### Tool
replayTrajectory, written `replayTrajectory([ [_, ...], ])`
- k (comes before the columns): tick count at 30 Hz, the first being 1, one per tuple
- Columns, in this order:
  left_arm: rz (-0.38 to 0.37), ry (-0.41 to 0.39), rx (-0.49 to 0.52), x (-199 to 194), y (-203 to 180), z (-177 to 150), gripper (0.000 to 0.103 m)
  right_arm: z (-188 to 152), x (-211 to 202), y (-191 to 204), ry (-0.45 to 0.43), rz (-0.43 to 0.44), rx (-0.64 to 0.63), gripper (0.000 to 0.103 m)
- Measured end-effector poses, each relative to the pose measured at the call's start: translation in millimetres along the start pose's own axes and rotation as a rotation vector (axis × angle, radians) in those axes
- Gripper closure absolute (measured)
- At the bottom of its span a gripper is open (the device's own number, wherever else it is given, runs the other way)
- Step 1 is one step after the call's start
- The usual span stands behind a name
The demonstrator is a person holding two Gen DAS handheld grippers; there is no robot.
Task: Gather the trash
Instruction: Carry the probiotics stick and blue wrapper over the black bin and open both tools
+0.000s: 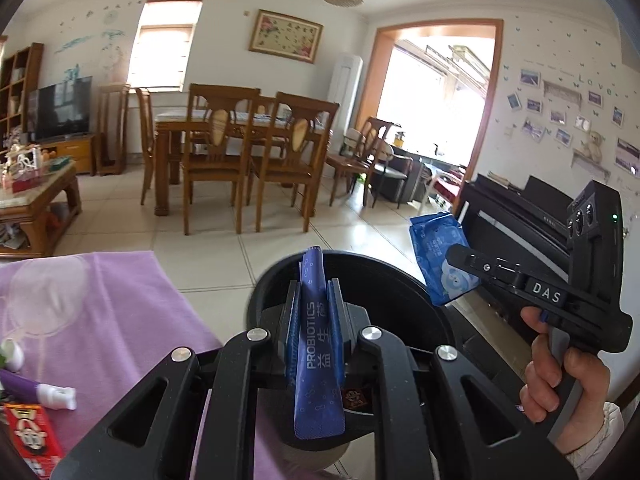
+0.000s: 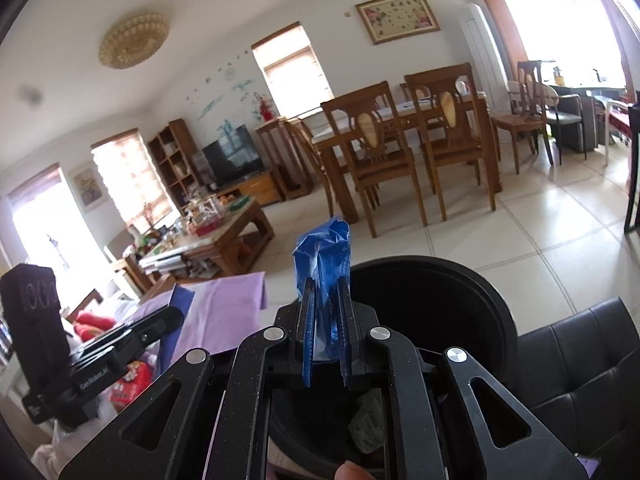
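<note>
On the left, the left gripper (image 1: 316, 300) is pinched on a blue probiotics sachet (image 1: 318, 344), its long axis running along the fingers and its tip poking out over the black bin (image 1: 400, 276), which lies directly below. To the right, the right gripper (image 2: 326, 312) clamps a crumpled blue wrapper (image 2: 322, 252), with the bin's mouth just right of its fingers, so the left looks nearer a drop.
</note>
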State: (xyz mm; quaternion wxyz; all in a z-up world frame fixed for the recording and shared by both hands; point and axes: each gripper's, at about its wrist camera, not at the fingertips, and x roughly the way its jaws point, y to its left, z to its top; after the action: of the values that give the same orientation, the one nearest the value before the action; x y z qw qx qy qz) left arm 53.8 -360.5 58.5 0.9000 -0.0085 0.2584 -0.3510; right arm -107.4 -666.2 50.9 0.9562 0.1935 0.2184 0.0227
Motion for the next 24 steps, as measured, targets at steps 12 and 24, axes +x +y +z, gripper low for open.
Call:
replayTrajectory([
  [12, -0.020, 0.088, 0.044, 41, -16, -13, 0.089, -31, 32, -42, 0.063, -0.034, 0.083, 0.092],
  [24, -0.014, 0.121, 0.053, 57, -29, -13, 0.088, -40, 54, -42, 0.098, -0.045, 0.105, 0.092],
])
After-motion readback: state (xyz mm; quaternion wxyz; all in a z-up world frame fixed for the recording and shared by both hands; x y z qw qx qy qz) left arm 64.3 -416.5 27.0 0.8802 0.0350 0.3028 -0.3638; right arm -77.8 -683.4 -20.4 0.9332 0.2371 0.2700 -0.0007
